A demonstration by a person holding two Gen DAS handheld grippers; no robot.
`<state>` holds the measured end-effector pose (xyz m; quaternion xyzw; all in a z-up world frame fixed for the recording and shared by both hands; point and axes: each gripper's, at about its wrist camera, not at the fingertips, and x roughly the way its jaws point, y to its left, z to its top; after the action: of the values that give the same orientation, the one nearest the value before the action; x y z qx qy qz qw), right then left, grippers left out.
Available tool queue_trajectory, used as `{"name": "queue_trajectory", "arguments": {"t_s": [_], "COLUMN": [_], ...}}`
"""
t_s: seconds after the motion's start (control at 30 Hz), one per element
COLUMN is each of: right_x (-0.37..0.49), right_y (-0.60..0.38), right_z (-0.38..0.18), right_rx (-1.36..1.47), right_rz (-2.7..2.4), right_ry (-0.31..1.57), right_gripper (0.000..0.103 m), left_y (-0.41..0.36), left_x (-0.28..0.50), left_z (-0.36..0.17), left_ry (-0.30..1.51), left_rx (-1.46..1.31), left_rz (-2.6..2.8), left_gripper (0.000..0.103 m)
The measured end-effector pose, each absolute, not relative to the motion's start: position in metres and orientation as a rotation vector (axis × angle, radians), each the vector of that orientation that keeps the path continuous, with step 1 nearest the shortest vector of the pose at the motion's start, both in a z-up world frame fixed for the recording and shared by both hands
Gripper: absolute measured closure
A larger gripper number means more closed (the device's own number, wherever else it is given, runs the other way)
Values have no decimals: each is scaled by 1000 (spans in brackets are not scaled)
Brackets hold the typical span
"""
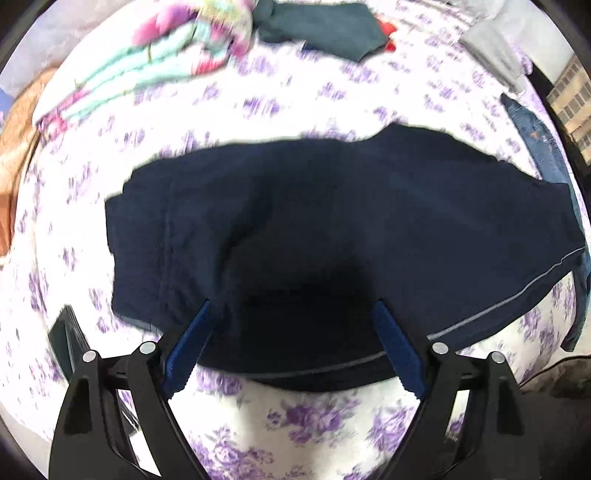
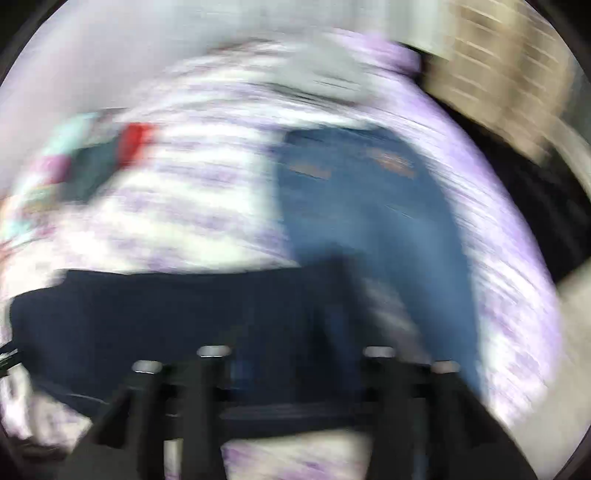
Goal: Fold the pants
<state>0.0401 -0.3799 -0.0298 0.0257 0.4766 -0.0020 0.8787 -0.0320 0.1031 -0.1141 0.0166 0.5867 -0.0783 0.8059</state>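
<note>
Dark navy pants (image 1: 332, 229) with a thin grey side stripe lie folded across a floral bedsheet (image 1: 303, 424). My left gripper (image 1: 293, 310) hangs over their near edge, its blue-padded fingers (image 1: 192, 343) spread wide with nothing between them. The right wrist view is heavily motion-blurred. It shows the same navy pants (image 2: 166, 314) low in the frame. My right gripper (image 2: 291, 354) is over their right end; its fingertips are smeared out, so I cannot tell how the jaws stand.
Blue jeans (image 2: 369, 206) lie on the bed to the right of the navy pants, also in the left wrist view (image 1: 535, 140). A pastel garment (image 1: 155, 59) and a dark teal garment (image 1: 325, 29) lie at the far side. A grey cloth (image 1: 495, 48) is far right.
</note>
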Motion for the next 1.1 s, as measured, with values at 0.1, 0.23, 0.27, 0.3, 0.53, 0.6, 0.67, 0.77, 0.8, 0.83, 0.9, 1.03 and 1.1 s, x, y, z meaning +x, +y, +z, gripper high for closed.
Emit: {"name": "queue_trajectory", "arguments": {"t_s": [0.1,0.23,0.27,0.3,0.53,0.6,0.67,0.77,0.8,0.83,0.9,1.03,1.1], "right_x": [90,135,142,149,172,178,186,197,197,198,199,194,175], "right_y": [-278,-163,-136,-117,-63,-67,-74,-68,-66,-65,-72,-105,-119], "right_z": [-54,-87,-95,-104,-150,-139,-122,-141,-154,-162,-158,-125,-106], "right_rx": [-34,-134,-165,-188,-393,-396,-354,-395,-433,-451,-441,-311,-249], "right_rz": [273,514,555,582,594,600,593,584,574,565,528,464,501], "right_ry": [1023,1083,1102,1120,1245,1220,1172,1187,1195,1181,1143,1116,1077], "right_gripper": [54,60,64,67,90,94,96,95,94,86,67,65,65], "left_y": [94,103,103,103,91,96,97,100,99,97,96,112,124], "left_x": [-27,-24,-27,-31,-50,-52,-53,-58,-57,-57,-56,-60,-60], "left_z": [-111,-137,-145,-154,-159,-159,-161,-162,-163,-163,-162,-141,-127], "left_ry": [1227,1275,1300,1320,1255,1253,1251,1245,1246,1249,1259,1249,1209], "left_rx": [40,-38,-60,-62,53,27,31,34,43,56,66,1,-44], "left_rz": [-138,-98,-92,-81,-76,-80,-87,-90,-89,-90,-98,-141,-144], "left_gripper": [18,18,18,18,18,18,18,16,16,15,15,15,15]}}
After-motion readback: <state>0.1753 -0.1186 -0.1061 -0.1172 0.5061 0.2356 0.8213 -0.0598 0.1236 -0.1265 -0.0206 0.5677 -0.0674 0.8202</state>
